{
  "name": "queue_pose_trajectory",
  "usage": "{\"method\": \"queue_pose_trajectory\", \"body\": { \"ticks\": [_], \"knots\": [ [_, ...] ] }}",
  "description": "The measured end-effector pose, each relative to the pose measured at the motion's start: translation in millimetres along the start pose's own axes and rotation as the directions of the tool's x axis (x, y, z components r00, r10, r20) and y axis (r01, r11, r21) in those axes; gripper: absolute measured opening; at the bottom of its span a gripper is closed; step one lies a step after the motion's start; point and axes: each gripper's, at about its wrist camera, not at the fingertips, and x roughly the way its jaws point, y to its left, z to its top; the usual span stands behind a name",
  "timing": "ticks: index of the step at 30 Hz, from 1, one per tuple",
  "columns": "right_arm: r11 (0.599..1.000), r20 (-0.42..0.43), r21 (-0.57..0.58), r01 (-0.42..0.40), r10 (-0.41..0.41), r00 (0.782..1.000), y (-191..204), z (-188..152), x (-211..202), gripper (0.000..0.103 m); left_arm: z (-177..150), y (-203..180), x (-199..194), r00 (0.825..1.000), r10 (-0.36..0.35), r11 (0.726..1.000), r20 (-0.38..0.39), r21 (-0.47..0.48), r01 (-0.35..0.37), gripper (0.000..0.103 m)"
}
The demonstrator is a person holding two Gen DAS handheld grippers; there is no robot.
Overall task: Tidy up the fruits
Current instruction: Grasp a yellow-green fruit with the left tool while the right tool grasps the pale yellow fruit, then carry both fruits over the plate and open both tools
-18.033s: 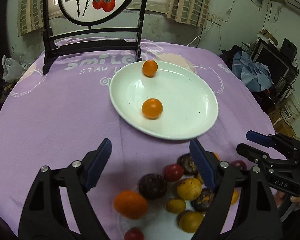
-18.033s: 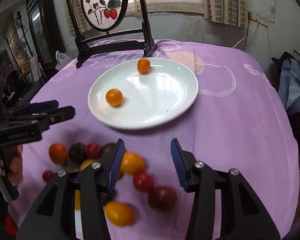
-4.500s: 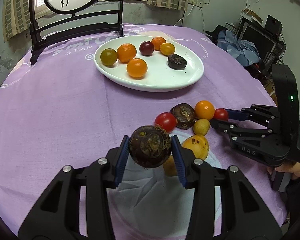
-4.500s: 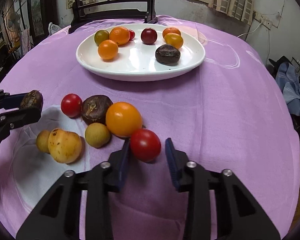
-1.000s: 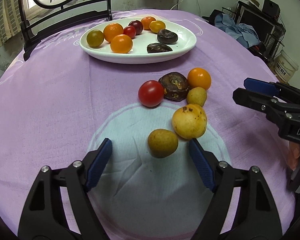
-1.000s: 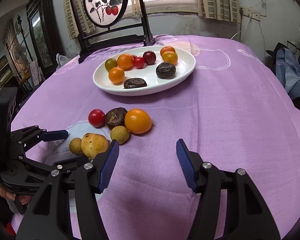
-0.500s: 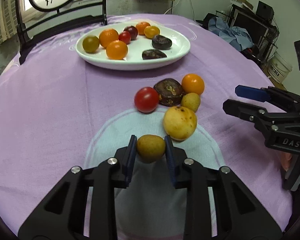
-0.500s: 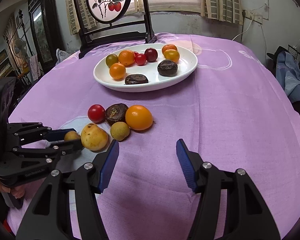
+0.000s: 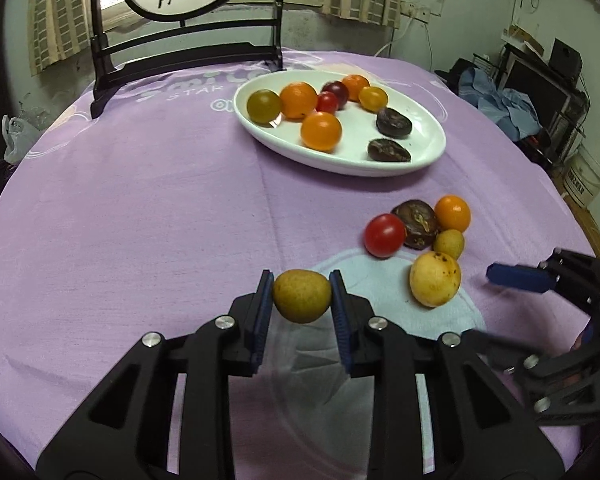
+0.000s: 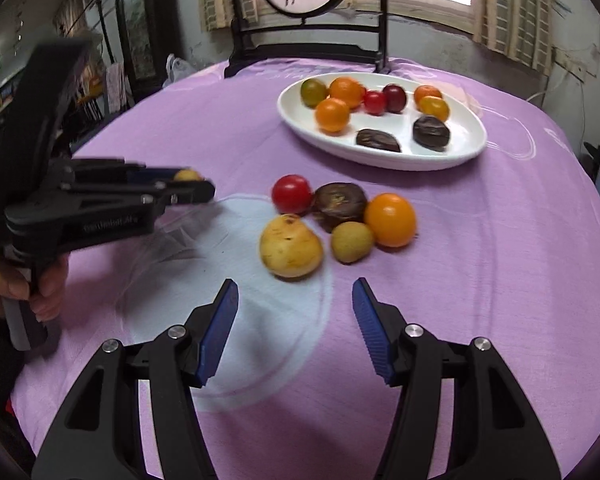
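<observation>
My left gripper [image 9: 300, 300] is shut on a small yellow-green fruit [image 9: 301, 295] and holds it above the purple cloth; it also shows in the right wrist view [image 10: 188, 186]. My right gripper [image 10: 296, 316] is open and empty, just short of a yellow pear-like fruit [image 10: 290, 247]. Loose beside that: a red tomato [image 10: 291, 192], a dark fruit [image 10: 340, 204], an orange [image 10: 390, 220] and a small yellow-green fruit [image 10: 352, 242]. A white plate [image 10: 460, 148] beyond holds several fruits.
A dark wooden screen stand [image 9: 188, 56] with a painted round panel stands at the table's far edge. A light round patch [image 10: 236, 280] marks the cloth near the front. Room clutter [image 9: 540, 92] lies past the right edge.
My left gripper has lifted the small yellow-green fruit and swung left, away from the loose pile. My right gripper has come closer to the yellow fruit, still open.
</observation>
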Motion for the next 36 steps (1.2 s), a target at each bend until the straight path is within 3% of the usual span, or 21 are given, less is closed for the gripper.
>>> {"method": "queue_pose_trajectory", "body": {
  "ticks": [7,11,12,13,18,23,27,36],
  "knots": [
    [0.998,-0.058,0.029,0.060,-0.058,0.997,10.5,20.9,27.9,0.060,0.7,3.8,-4.8,1.000,0.004,1.000,0.013,-0.013,-0.003,0.029],
    [0.997,-0.040,0.053,0.064,-0.062,0.997,13.4,27.2,33.2,0.059,0.7,5.3,-3.2,1.000,0.007,1.000,0.005,-0.017,-0.007,0.029],
    [0.996,-0.040,0.060,0.068,-0.065,0.997,12.8,28.1,34.8,0.055,0.8,5.4,-2.2,1.000,0.007,1.000,0.003,-0.017,-0.007,0.029],
    [0.994,-0.042,0.065,0.084,-0.082,0.996,12.4,29.0,36.6,0.041,0.8,5.2,-1.3,1.000,0.009,1.000,0.000,-0.015,-0.009,0.029],
    [0.993,-0.037,0.039,0.112,-0.110,0.993,15.9,27.8,32.9,0.038,0.4,4.9,1.6,1.000,0.012,1.000,-0.009,-0.015,-0.012,0.029],
    [0.995,0.026,0.063,0.074,-0.076,0.997,6.9,21.5,5.4,0.038,0.4,1.5,4.7,0.999,0.039,0.999,-0.011,-0.014,-0.039,0.029],
    [0.992,0.084,0.082,0.092,-0.099,0.992,-14.7,27.8,-20.1,0.038,2.5,-2.2,6.2,0.998,0.060,0.998,-0.030,-0.027,-0.060,0.029],
    [0.983,0.171,0.152,0.105,-0.131,0.976,-65.5,54.0,-44.0,0.038,42.1,-10.1,-8.0,0.997,0.079,0.994,0.021,-0.073,-0.077,0.029]
  ]
}}
